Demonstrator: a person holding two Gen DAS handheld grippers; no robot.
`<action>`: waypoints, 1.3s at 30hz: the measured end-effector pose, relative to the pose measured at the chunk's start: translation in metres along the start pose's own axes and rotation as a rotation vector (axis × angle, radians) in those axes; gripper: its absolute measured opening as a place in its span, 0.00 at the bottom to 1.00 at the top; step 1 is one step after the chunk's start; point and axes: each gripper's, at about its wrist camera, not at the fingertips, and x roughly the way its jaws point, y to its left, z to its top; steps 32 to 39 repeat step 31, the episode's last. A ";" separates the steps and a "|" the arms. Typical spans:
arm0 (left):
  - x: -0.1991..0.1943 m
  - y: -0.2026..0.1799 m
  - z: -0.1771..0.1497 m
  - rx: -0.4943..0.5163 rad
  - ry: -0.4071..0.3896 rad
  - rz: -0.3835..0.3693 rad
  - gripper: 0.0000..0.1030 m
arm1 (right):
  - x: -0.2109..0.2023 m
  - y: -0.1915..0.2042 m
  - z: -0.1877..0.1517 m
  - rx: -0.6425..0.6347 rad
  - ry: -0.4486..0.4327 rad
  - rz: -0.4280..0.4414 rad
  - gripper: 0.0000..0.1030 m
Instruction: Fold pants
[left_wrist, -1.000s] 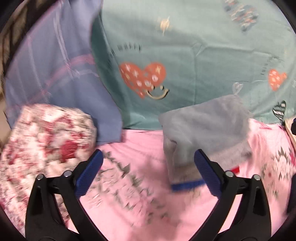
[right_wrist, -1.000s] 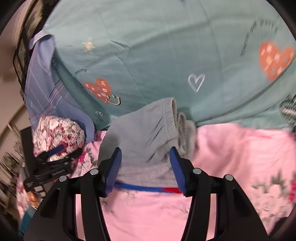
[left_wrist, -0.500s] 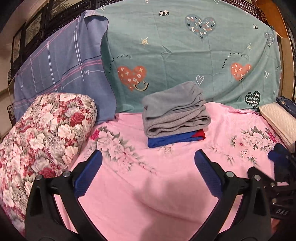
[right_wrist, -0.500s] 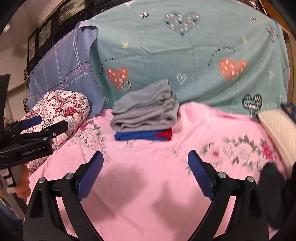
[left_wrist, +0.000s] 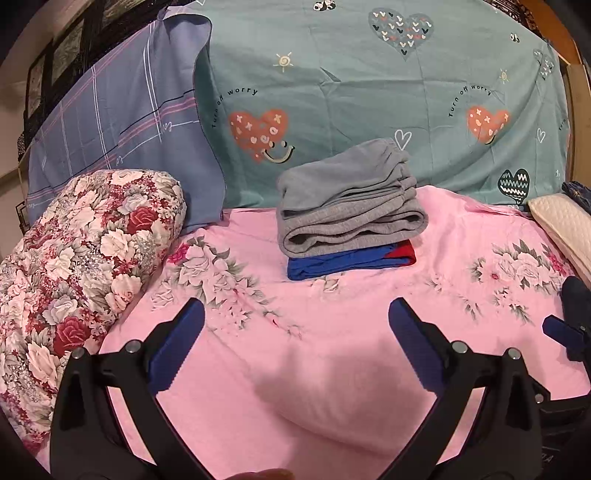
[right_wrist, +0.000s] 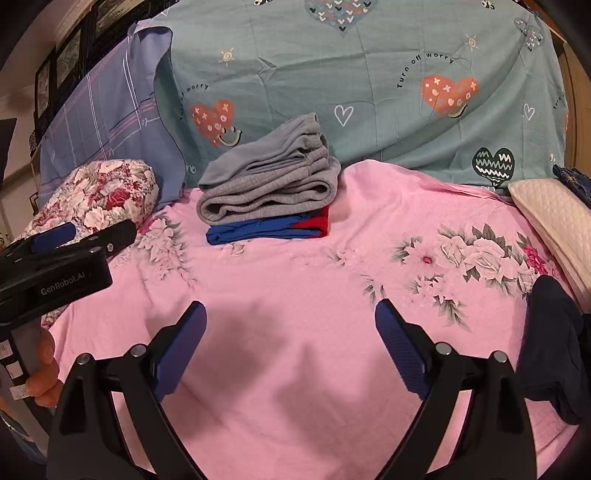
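Left wrist view: left gripper (left_wrist: 295, 341) jaws apart and empty; one folded grey fleece pants (left_wrist: 351, 199) tops one folded blue-and-red garment (left_wrist: 347, 260) on the pink floral bedsheet (left_wrist: 332, 369), near the teal heart-print cover. Right wrist view: right gripper (right_wrist: 291, 341) gaping, recently widened, nothing between; one dark navy garment (right_wrist: 550, 347) lies just right, likely next—best pinched at the waistband corners.

I see: grey pants (left_wrist: 351, 199) on blue-and-red cloth (left_wrist: 347, 260); pink floral sheet (left_wrist: 332, 350); teal heart-print cover (left_wrist: 351, 85); red-and-white floral roll (left_wrist: 81, 258); blue pads (left_wrist: 177, 345).
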 end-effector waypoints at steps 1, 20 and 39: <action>0.001 0.000 -0.002 0.002 -0.008 0.001 0.98 | 0.002 -0.001 -0.001 0.003 0.005 -0.001 0.90; 0.023 -0.004 -0.021 -0.016 0.103 -0.017 0.98 | 0.013 0.015 -0.014 -0.072 0.007 -0.055 0.90; 0.030 -0.007 -0.024 -0.001 0.153 0.000 0.98 | 0.011 0.009 -0.013 -0.070 -0.014 -0.116 0.90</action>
